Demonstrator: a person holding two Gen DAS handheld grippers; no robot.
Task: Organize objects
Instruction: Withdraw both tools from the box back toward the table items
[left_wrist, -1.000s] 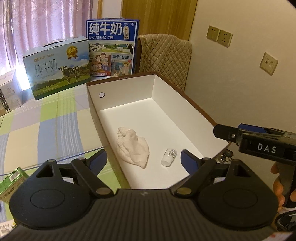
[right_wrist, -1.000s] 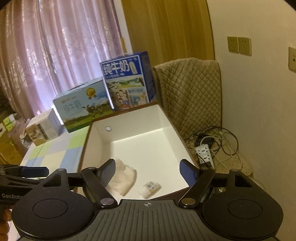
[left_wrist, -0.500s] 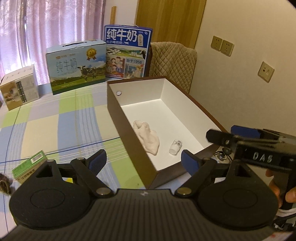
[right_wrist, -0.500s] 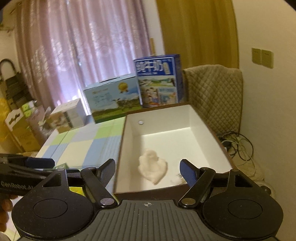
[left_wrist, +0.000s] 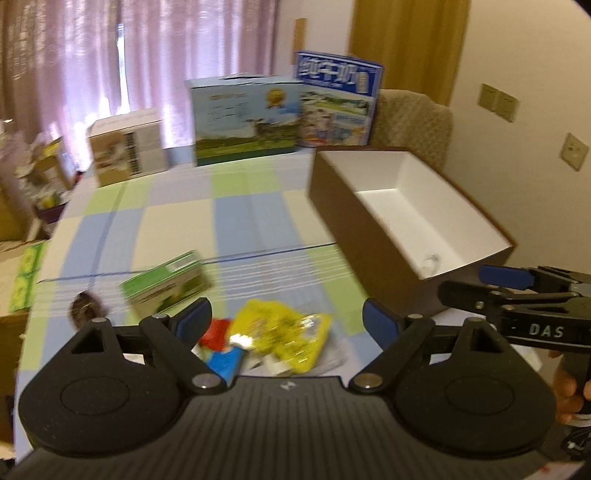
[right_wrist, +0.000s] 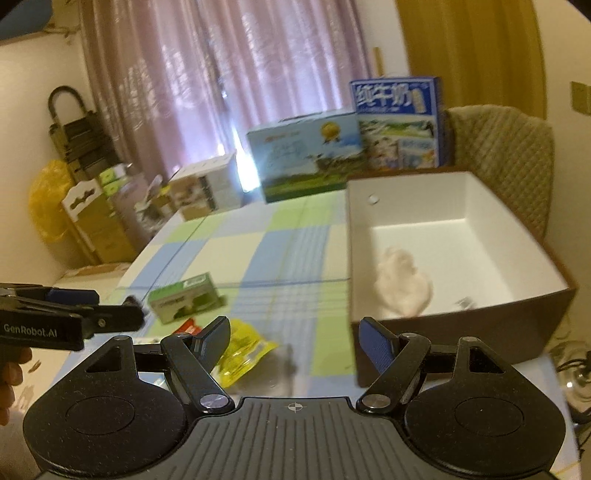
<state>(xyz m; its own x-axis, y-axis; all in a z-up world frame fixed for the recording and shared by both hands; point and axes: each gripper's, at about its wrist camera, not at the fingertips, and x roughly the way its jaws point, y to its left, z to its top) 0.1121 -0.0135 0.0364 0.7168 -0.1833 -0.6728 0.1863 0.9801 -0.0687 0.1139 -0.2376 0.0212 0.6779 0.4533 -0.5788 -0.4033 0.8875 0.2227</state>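
Note:
A brown box with a white inside (left_wrist: 332, 192) (right_wrist: 546, 240) stands on the right of the checked table. In it lie a pale cloth (right_wrist: 402, 288) and a small white bottle (left_wrist: 430, 260). A yellow packet (left_wrist: 284, 332) (right_wrist: 240, 350), a red and blue packet (left_wrist: 218, 350), a green carton (left_wrist: 166, 284) (right_wrist: 184, 297) and a small dark object (left_wrist: 83, 308) lie on the table near the front. My left gripper (left_wrist: 286, 319) is open and empty above the yellow packet. My right gripper (right_wrist: 295, 334) is open and empty, left of the box's near corner.
Two milk cartons (left_wrist: 243, 118) (left_wrist: 338, 99) and a white box (left_wrist: 127, 147) stand along the table's far edge. A quilted chair back (right_wrist: 502, 147) is behind the brown box. Clutter and stacked boxes (right_wrist: 92, 206) stand at the left of the room.
Both grippers have pulled back and swung left, away from the box. The loose packets and green carton on the table have come into view below them. Both stay open.

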